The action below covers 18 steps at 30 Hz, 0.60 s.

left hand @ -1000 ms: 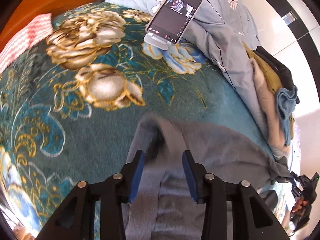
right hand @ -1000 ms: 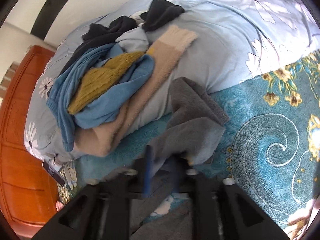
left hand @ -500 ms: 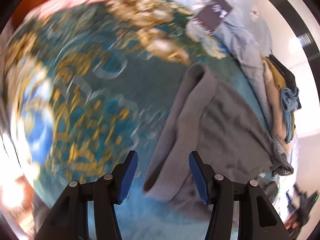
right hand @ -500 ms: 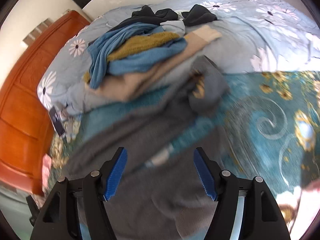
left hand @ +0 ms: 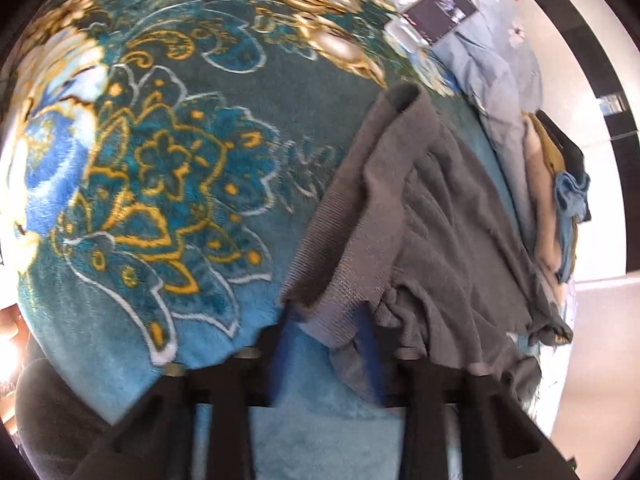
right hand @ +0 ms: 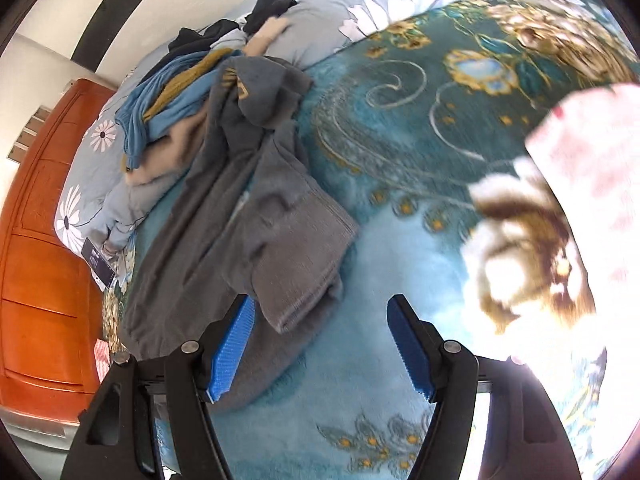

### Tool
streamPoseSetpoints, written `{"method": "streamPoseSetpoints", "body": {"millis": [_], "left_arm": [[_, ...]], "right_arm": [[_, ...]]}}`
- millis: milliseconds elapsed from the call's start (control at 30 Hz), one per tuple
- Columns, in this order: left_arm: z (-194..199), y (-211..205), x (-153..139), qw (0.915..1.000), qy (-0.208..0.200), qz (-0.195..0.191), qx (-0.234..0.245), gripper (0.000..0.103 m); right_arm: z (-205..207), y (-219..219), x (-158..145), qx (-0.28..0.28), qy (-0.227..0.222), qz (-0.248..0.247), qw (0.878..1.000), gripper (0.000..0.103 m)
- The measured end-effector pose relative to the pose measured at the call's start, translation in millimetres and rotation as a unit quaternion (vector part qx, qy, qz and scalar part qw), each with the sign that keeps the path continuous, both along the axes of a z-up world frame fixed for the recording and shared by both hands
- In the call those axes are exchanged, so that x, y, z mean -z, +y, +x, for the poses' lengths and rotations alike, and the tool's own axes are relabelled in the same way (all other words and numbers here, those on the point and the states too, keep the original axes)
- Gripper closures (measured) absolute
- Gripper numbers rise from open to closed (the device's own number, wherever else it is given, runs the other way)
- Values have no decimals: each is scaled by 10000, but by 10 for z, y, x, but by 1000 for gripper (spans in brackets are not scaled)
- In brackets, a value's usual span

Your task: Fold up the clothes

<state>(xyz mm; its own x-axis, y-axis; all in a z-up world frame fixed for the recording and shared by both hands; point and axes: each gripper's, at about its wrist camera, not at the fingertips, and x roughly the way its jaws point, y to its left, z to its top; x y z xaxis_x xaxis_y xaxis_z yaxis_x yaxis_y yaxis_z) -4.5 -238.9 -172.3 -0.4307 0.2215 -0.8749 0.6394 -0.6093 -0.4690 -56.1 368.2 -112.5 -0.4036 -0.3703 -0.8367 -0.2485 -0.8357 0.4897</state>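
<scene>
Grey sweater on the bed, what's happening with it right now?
A person with two handheld grippers is folding the grey sweater on the teal floral blanket. The left gripper is at the ribbed hem, which sits between its blurred fingers; whether it is clamped is unclear. The right gripper is open beside a sleeve cuff, holding nothing. A pile of clothes waits behind.

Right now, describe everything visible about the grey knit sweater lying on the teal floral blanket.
The grey knit sweater is soft, fuzzy fabric with ribbed cuffs and hem, unfolded and rumpled. It lies across the teal floral blanket, its far end running up against the pile of blue, mustard and beige clothes. One ribbed edge sits between the blurred fingers of the left gripper; whether they clamp it is unclear. The right gripper is open, one finger over a sleeve.
</scene>
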Motion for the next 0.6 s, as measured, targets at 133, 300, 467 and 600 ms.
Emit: {"method": "streamPoseSetpoints", "body": {"millis": [133, 300, 467, 600], "left_arm": [[30, -104, -125, 9993, 104, -276, -229, 94], [80, -327, -317, 9965, 197, -640, -507, 95], [134, -665, -548, 9895, 248, -1206, -752, 103], [163, -1228, -794, 9830, 338, -1377, -1164, 103]], "right_arm": [[-27, -133, -21, -220, 59, 22, 9997, 33], [-143, -400, -5, -704, 83, 35, 9975, 33], [-149, -534, 172, -735, -195, -164, 9970, 33], [-90, -689, 203, -1032, -194, -171, 9943, 33]]}}
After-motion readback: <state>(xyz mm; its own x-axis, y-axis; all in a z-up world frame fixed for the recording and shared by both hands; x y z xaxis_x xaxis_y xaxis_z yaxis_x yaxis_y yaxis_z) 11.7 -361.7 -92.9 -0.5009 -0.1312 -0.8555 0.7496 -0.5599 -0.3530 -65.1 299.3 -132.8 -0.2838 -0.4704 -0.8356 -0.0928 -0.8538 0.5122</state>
